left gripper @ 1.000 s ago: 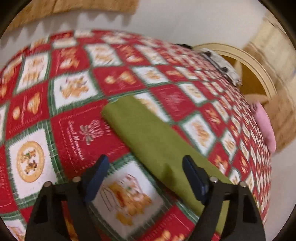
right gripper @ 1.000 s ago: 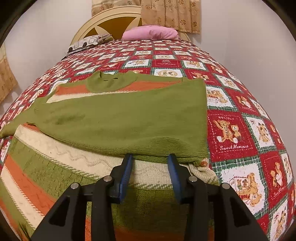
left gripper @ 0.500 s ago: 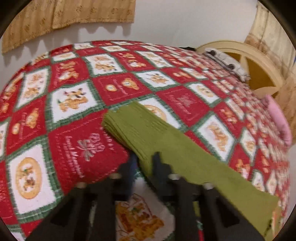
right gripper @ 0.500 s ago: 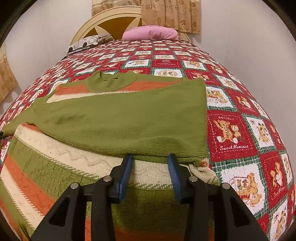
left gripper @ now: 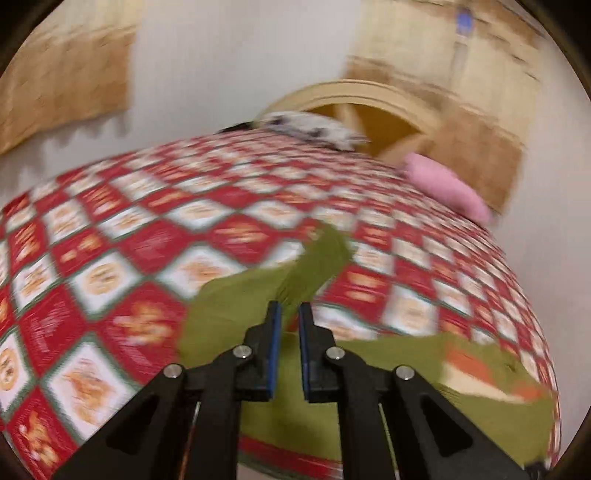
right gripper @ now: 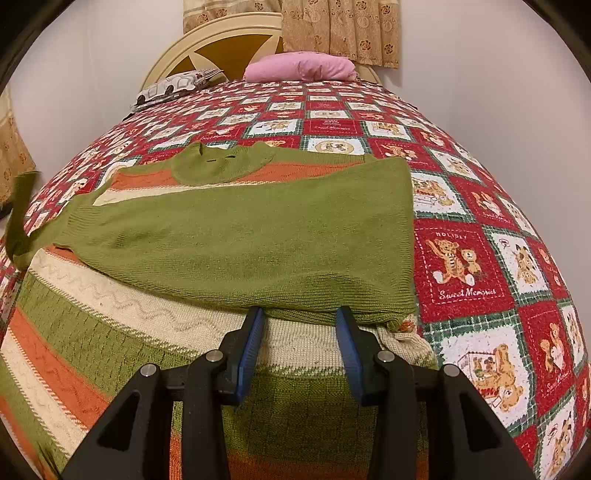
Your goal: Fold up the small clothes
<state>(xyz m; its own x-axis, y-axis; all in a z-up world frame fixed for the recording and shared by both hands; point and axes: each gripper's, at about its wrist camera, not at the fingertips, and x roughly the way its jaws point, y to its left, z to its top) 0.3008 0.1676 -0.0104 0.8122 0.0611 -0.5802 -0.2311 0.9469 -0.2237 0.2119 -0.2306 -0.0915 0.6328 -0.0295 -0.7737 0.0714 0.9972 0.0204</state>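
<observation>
A green sweater point(right gripper: 240, 236) with orange, cream and green stripes lies flat on the bed, one green sleeve folded across its body. My left gripper point(left gripper: 289, 314) is shut on the other green sleeve point(left gripper: 317, 258), whose cuff end sticks out past the fingertips above the quilt. In the right wrist view that sleeve point(right gripper: 20, 206) rises at the far left edge. My right gripper point(right gripper: 299, 317) stands open low over the cream stripe near the hem, with nothing pinched between its pads. The left wrist view is blurred by motion.
A red and white teddy-bear quilt point(right gripper: 461, 258) covers the bed. At the head lie a pink pillow point(right gripper: 299, 66) and a patterned pillow point(right gripper: 173, 86) against a cream headboard point(right gripper: 221, 40). Curtains point(right gripper: 340, 29) hang behind. White walls flank the bed.
My left gripper closed on the outstretched sleeve, then lifted it off the quilt and swung it toward the sweater's body while rolling. The right gripper and the rest of the sweater stayed still.
</observation>
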